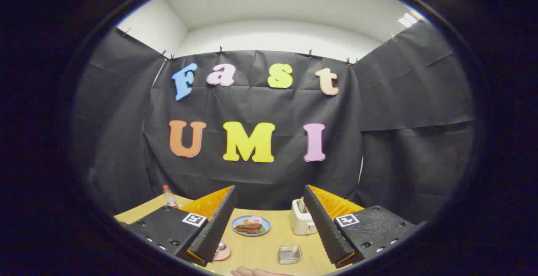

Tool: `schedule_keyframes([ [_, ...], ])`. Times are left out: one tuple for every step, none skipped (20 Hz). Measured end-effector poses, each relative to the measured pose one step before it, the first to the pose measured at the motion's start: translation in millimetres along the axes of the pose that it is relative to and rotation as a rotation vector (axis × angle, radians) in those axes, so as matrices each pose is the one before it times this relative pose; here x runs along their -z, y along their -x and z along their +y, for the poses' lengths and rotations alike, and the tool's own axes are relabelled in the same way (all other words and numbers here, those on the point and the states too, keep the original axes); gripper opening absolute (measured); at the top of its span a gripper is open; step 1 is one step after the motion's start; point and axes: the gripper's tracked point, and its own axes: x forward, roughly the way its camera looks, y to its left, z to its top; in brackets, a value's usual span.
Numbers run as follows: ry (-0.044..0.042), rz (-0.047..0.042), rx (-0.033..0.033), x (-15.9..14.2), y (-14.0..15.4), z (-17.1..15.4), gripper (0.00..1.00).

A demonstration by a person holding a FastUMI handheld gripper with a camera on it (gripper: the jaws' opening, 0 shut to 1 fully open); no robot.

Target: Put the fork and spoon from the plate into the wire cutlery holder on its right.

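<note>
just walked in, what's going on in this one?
A person is holding the gripper above a wooden table, fingers open and gripping nothing. Between and below the fingers sit a blue plate of food and the wire cutlery holder, with a white toaster by the right finger. A pink plate with what looks like a spoon peeks out by the left finger; the fork can't be made out. A bottle stands far left. A hand rests at the near edge. Nothing looks moved yet.

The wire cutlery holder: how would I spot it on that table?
Start at the wooden table. Between the open gripper fingers, nearer than the white toaster and the blue plate of food, sits the wire cutlery holder. It alone is a see-through metal basket.
</note>
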Motion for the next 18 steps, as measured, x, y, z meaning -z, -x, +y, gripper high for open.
schedule_keyframes([
  [-0.00827,0.00024,-0.02911,1.47,-1.64,7.32,0.95],
  [-0.00832,0.00217,-0.02562,0.63,-0.48,3.72,0.95],
  [-0.00374,0.00998,-0.01573,4.83,-2.19,-0.88,0.95],
  [0.00169,0.00969,-0.01402,2.90,-1.67,-1.39,0.95],
  [-0.00231,0.01088,-0.01224,2.94,-0.78,-0.40,0.95],
  [-0.00370,0.00287,-0.00812,-0.09,-0.08,-0.60,0.95],
  [-0.00323,0.00090,0.00130,0.11,0.99,-2.07,0.95],
  [0.00017,0.00031,0.00132,1.39,1.32,-1.19,0.95],
  [0.00375,-0.00063,0.00536,3.06,1.06,0.90,0.95],
  [0.00745,0.00314,0.00665,3.54,-0.08,1.52,0.95],
  [0.01006,0.00618,0.00860,2.65,0.02,1.98,0.95],
  [0.00111,-0.00160,0.01175,1.48,-0.17,1.59,0.95],
  [-0.00610,-0.00736,0.00921,-1.01,0.59,3.04,0.95],
  [-0.00476,-0.00395,0.00865,1.76,0.28,5.17,0.95],
  [-0.00085,0.00967,0.00776,2.47,-1.65,5.51,0.95],
  [0.00306,0.01597,-0.00399,5.09,-0.20,6.76,0.95],
  [0.00603,0.00759,-0.00849,2.03,0.40,8.05,0.95],
  [0.00960,-0.00187,-0.00111,-1.23,-1.45,4.02,0.95],
])
